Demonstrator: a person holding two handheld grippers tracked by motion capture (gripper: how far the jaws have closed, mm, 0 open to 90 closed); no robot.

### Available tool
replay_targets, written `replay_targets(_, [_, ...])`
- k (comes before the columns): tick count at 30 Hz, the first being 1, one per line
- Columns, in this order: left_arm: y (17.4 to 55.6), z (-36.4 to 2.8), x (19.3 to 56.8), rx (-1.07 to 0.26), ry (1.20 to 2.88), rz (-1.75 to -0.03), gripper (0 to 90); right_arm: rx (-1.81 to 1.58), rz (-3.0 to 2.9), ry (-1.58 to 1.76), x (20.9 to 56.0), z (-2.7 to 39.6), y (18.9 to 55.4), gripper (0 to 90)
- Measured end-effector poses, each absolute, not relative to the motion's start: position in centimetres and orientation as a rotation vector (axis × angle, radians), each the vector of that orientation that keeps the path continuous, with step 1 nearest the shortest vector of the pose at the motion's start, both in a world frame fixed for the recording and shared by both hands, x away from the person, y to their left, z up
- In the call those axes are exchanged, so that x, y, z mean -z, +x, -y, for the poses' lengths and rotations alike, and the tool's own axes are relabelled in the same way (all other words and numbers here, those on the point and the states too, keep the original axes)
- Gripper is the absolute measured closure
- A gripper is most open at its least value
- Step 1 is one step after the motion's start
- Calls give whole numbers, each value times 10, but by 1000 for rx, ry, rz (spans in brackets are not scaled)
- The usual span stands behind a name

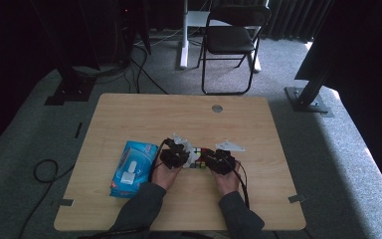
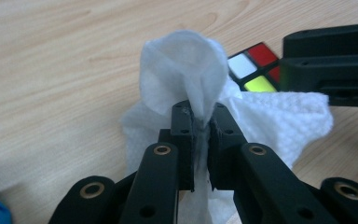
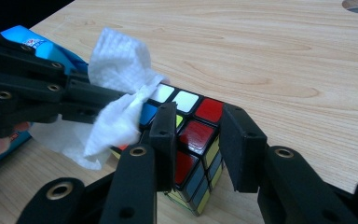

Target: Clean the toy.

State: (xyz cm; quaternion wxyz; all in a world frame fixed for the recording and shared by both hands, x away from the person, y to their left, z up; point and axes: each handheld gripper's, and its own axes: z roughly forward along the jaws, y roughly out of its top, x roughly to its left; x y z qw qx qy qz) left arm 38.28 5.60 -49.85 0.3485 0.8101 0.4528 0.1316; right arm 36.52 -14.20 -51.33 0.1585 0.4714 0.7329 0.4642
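White dimpled wipe (image 2: 279,119) in the black left gripper (image 2: 200,122); cube (image 3: 193,140) between the black right gripper (image 3: 198,140) pads: white, red, yellow, blue stickers, maybe green. Blue packet (image 1: 133,168) beyond.

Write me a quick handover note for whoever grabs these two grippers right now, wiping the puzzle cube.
Left gripper: shut on the white wipe, held against the cube's side.
Right gripper: shut on the puzzle cube, steadying it on the table.
Blue wipes pack lies on the table at the left, beside the left hand.
Done: wipe pulled out, cube gripped, wipe brought to the cube.
Left, likely: wipe the remaining faces, turning the cube as needed, then set both down. How much is already wiped cannot be told.
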Motion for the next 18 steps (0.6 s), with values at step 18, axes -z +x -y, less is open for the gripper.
replay_targets(18, [390,-47,526,-356,2215,-1202,828,-1328,-2095,1354,513,142,365,675])
